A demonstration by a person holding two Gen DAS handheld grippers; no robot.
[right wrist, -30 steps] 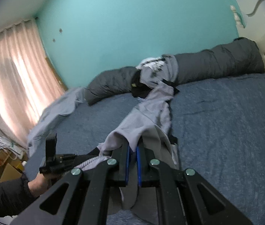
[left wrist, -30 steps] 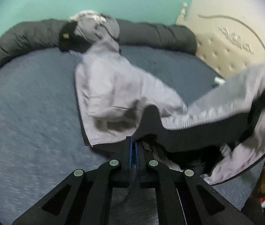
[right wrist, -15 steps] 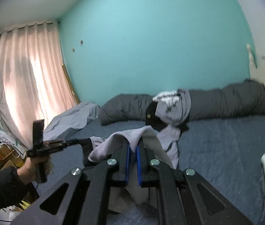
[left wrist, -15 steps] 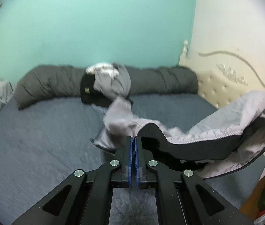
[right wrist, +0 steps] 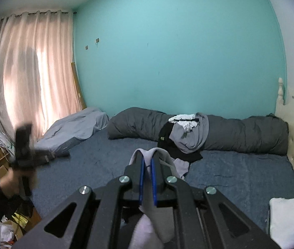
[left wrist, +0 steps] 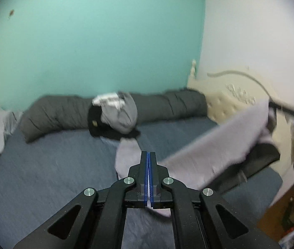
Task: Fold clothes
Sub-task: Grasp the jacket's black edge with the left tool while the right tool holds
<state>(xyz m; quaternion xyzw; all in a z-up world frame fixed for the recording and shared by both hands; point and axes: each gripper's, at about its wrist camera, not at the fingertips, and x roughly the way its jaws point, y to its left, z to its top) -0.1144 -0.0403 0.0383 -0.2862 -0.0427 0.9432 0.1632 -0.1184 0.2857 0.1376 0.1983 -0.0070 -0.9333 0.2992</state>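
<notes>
— Garment: where do we have it?
— Lifted above the blue bed, stretched from our left gripper toward three o'clock.
— Both clamped?
— Left gripper's pads are pressed together on grey fabric; our right gripper pinches a fold, pads slightly apart. More clothes lie at twelve o'clock.

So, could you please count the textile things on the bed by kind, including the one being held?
Held garment: 1, the grey garment pinched by the left gripper and right gripper.
Heaps of unfolded clothes: 1.
Folded white cloths: 1.
Rolled dark duvets: 1.
Grey sheets: 1.
Total: 5.
</notes>
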